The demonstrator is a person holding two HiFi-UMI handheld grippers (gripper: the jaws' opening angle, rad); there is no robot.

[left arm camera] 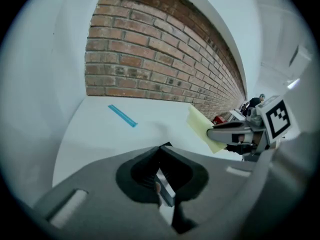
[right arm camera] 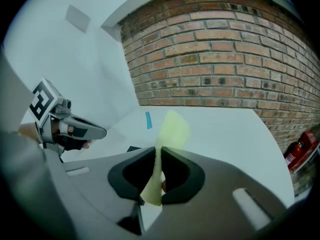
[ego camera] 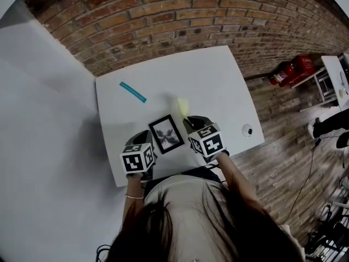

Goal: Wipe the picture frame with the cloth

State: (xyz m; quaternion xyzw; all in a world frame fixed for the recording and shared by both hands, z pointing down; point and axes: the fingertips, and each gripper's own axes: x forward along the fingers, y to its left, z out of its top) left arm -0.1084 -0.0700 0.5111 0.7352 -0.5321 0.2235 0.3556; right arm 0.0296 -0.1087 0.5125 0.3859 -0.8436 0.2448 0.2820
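Observation:
A black picture frame (ego camera: 166,134) with a dark flower print hangs tilted over the white table (ego camera: 207,75), between my two grippers. My left gripper (ego camera: 148,142) is shut on the frame's left edge, and that edge (left arm camera: 164,186) shows as a thin strip between its jaws. My right gripper (ego camera: 188,122) is shut on a pale yellow cloth (ego camera: 182,105), just right of the frame. The cloth (right arm camera: 170,129) stands up out of the jaws in the right gripper view. From the left gripper view the cloth (left arm camera: 202,126) hangs from the right gripper (left arm camera: 216,133).
A teal strip (ego camera: 132,91) lies on the table at the far left. A small round fitting (ego camera: 247,130) sits near the table's right edge. A brick wall (ego camera: 191,15) runs behind the table. Red fire extinguishers (ego camera: 289,70) stand on the wooden floor to the right.

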